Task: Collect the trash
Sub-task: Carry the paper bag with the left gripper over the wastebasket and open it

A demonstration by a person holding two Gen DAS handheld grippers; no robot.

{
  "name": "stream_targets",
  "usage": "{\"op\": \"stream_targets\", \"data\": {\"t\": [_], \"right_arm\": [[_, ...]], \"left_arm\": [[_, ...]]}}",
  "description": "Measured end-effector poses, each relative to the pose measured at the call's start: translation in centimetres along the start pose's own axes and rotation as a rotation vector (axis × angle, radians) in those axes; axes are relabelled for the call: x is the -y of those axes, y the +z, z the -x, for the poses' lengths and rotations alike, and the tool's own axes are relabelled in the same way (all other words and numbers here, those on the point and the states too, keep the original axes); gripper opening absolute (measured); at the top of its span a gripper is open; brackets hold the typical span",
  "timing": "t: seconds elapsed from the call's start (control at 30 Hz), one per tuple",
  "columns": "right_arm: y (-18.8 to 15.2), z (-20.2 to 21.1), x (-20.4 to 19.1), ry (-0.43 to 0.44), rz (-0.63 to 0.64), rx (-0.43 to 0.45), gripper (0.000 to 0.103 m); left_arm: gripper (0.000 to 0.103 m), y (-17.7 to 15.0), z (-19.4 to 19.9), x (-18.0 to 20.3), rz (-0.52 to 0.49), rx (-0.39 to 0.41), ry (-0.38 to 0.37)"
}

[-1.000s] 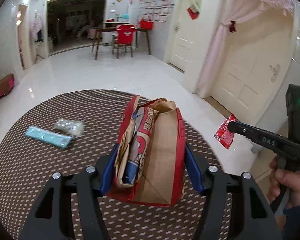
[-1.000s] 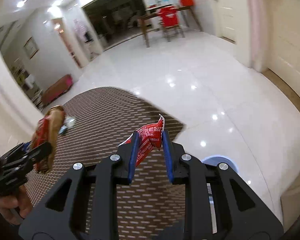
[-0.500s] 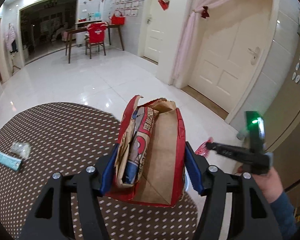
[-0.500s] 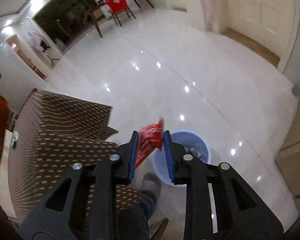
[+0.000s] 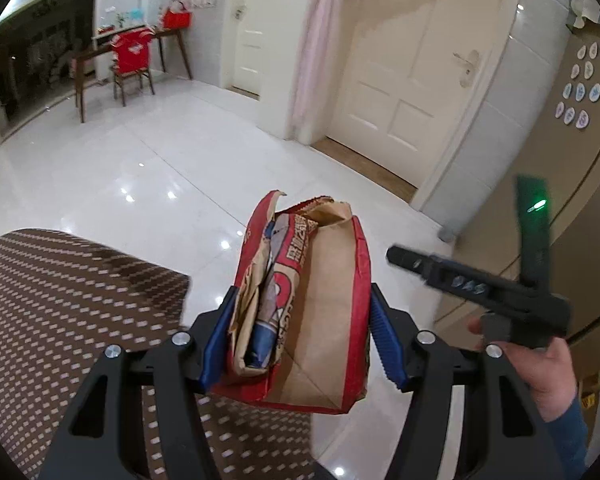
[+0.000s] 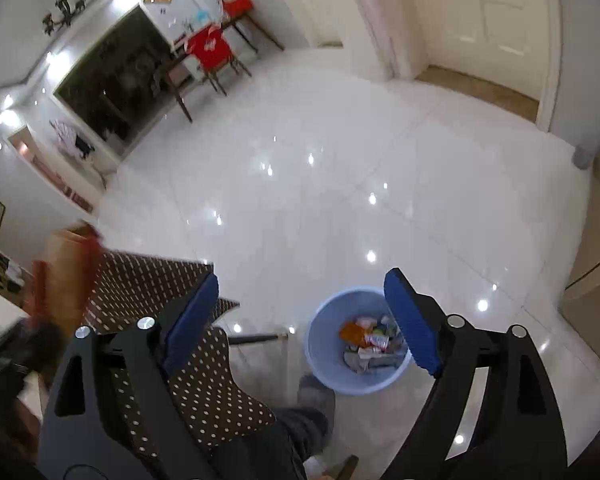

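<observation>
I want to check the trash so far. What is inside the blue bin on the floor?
The blue bin holds crumpled wrappers, orange, red and white. The open right gripper covers one side, and what lies beneath the wrappers is hidden.

I'm looking across a glossy white tile floor (image 5: 148, 160) dotted with ceiling-light reflections, towards cream panelled doors (image 5: 400, 92) and a pink curtain (image 5: 320, 48). A wooden table (image 5: 96, 56) and a red-covered chair (image 5: 132, 56) stand by the far white wall, beside a dark wide opening (image 6: 112, 80). A brown dotted tablecloth (image 5: 60, 300) fills my near left.
</observation>
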State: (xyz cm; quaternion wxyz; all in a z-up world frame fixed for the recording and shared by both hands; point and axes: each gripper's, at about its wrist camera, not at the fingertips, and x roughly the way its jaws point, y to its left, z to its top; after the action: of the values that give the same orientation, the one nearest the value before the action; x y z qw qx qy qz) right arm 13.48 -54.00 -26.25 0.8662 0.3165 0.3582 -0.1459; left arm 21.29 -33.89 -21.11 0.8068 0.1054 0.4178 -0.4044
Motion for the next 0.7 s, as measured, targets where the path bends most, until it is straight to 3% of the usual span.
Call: {"op": "stream_targets", "data": {"t": [0.13,0.27,0.7], "right_arm": [[0.7,2.1,0.1,0.006,-0.004,0.055,0.086],[0.9,3.6,0.0,0.012,-0.01,0.088,0.088],[0.5,4.4,-3.0,0.057,0.049,0.103,0.095]], "left_arm": [[0.063,0.0,-2.2,0.8,-0.013,-0.056,-0.042],[0.086,0.4,-4.0,0.8,-0.006,-0.099,-0.048],[0.091,0.2,0.9,-1.2,0.038,0.0,0.009]]}}
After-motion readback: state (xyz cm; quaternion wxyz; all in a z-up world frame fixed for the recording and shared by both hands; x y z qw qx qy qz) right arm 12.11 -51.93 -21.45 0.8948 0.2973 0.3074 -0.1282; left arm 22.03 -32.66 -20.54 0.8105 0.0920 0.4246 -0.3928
